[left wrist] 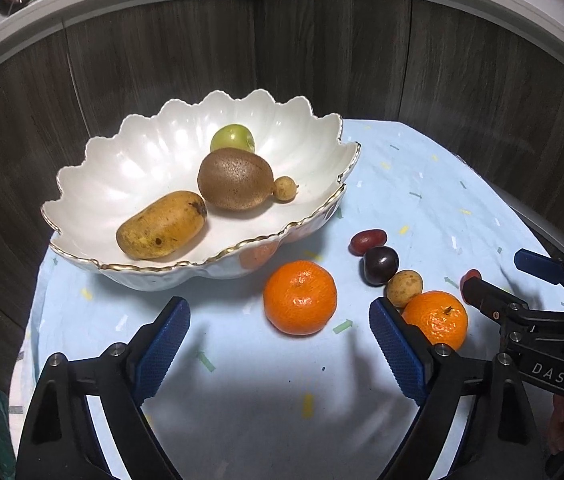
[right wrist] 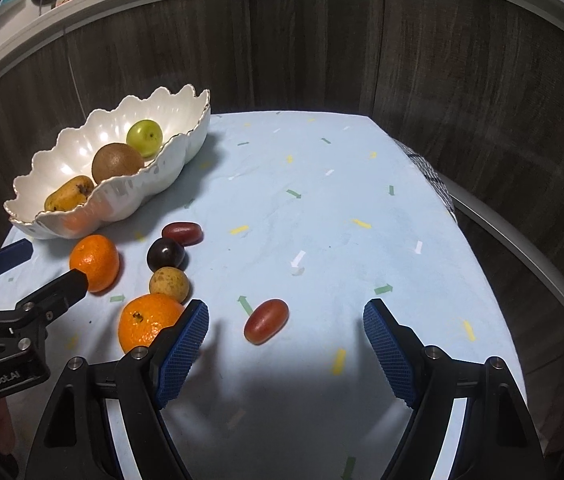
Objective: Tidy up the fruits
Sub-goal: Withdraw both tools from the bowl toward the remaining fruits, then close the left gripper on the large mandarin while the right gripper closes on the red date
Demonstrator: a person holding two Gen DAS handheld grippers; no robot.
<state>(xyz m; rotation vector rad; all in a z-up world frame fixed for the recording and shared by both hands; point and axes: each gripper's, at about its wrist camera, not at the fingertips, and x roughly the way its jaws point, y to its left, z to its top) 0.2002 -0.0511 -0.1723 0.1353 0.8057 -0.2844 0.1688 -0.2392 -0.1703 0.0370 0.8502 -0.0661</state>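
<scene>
A white scalloped bowl (left wrist: 93,168) (right wrist: 185,140) holds a mango (left wrist: 161,225), a kiwi (left wrist: 235,179), a green fruit (left wrist: 232,139) and a small tan fruit (left wrist: 284,188). On the cloth lie two oranges (left wrist: 300,297) (left wrist: 438,318), a dark plum (left wrist: 380,266), a tan round fruit (left wrist: 404,288) and a red oblong fruit (left wrist: 368,241). Another red oblong fruit (right wrist: 266,321) lies apart. My left gripper (left wrist: 279,344) is open, just short of the nearer orange. My right gripper (right wrist: 286,344) is open, the lone red fruit just ahead between its fingers.
The table wears a light blue cloth (right wrist: 322,208) with small coloured arrows. Dark wood panels (left wrist: 322,48) stand close behind the table. The table's right edge (right wrist: 482,240) curves off near a pale rail.
</scene>
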